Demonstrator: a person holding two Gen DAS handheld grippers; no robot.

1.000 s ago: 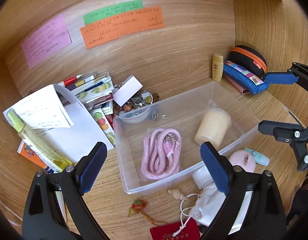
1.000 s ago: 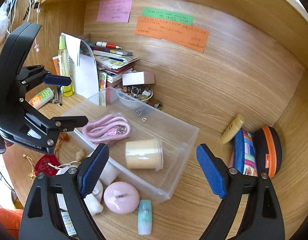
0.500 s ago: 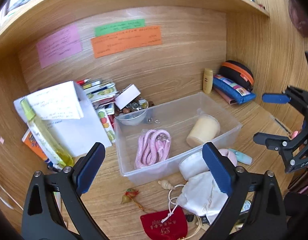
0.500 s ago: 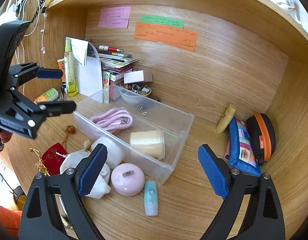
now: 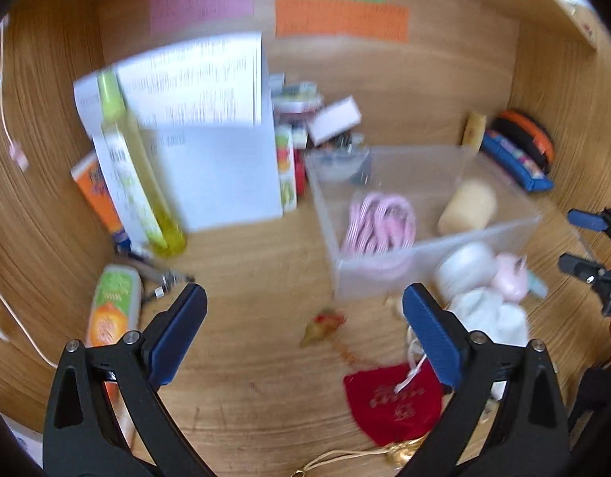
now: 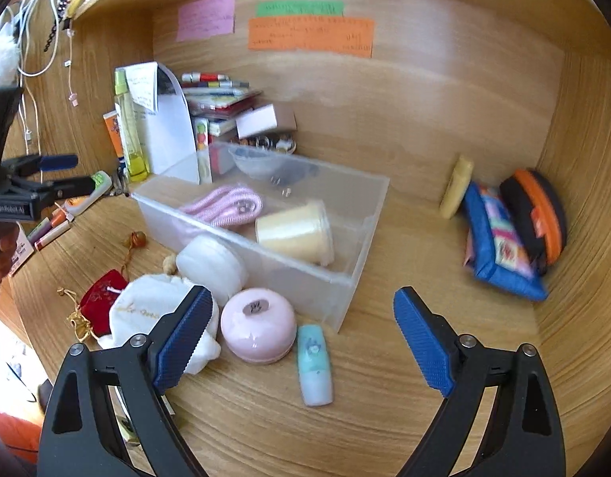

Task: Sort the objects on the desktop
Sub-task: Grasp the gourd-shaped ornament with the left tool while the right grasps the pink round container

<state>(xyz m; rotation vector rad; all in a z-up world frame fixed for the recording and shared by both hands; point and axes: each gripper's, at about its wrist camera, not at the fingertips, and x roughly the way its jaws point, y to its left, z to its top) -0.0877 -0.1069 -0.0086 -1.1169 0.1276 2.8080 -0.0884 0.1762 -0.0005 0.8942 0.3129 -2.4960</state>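
Where it lies sideways, the cream cup (image 6: 295, 232) looks translucent.

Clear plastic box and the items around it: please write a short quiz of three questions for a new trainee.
1. True or false: the pink cord lies inside the clear plastic box.
2. Which item lies on the desk nearest the right tongs? A) yellow tube B) mint-green tube C) red pouch
3. Fill in: both the left tongs and the right tongs are ____ and hold nothing.

Key: 1 true; 2 B; 3 open.
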